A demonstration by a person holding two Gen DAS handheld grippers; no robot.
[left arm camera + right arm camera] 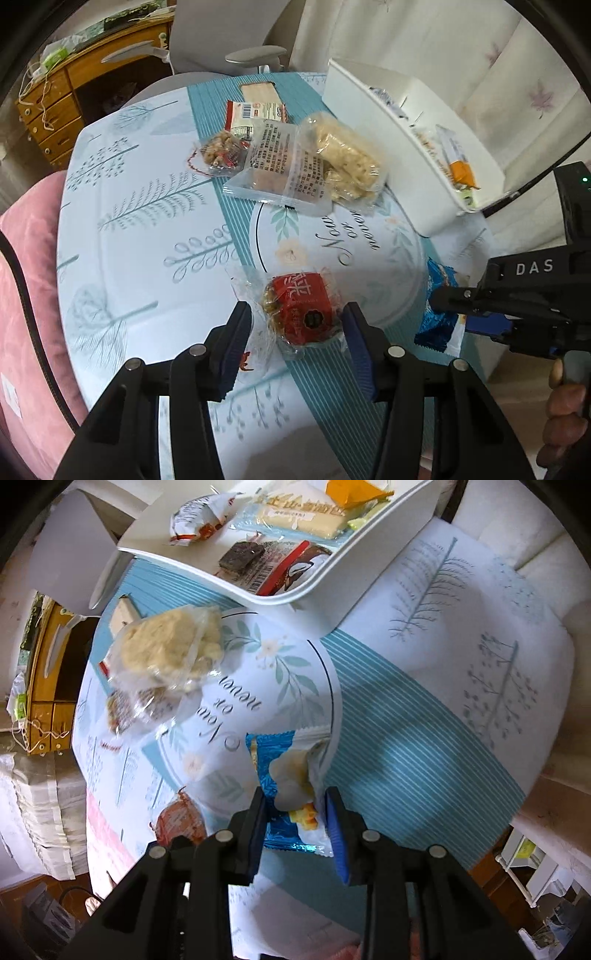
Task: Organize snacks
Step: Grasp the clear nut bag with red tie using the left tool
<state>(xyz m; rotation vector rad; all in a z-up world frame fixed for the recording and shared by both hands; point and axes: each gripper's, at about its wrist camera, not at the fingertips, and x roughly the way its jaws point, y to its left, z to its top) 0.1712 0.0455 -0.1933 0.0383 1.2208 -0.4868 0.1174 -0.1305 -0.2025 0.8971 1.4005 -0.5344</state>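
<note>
Blk grippers (297, 325), blue-padded jaws, "DAS" mark

My counter (122, 206) in a tree-print cloth, teal striped mat (207, 107) on it, white bin (391, 147), red-label snack (301, 310), blue packet (284, 775), clear-wrapped snacks (295, 162)

The blue snack packet (291, 786) was partly covered by the right gripper (295, 812) fingers; the white bin (325, 572) ran off the top edge, and print on its wrappers was too blurred to read

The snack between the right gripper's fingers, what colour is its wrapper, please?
Blue and white snack; right wrist view.
</note>
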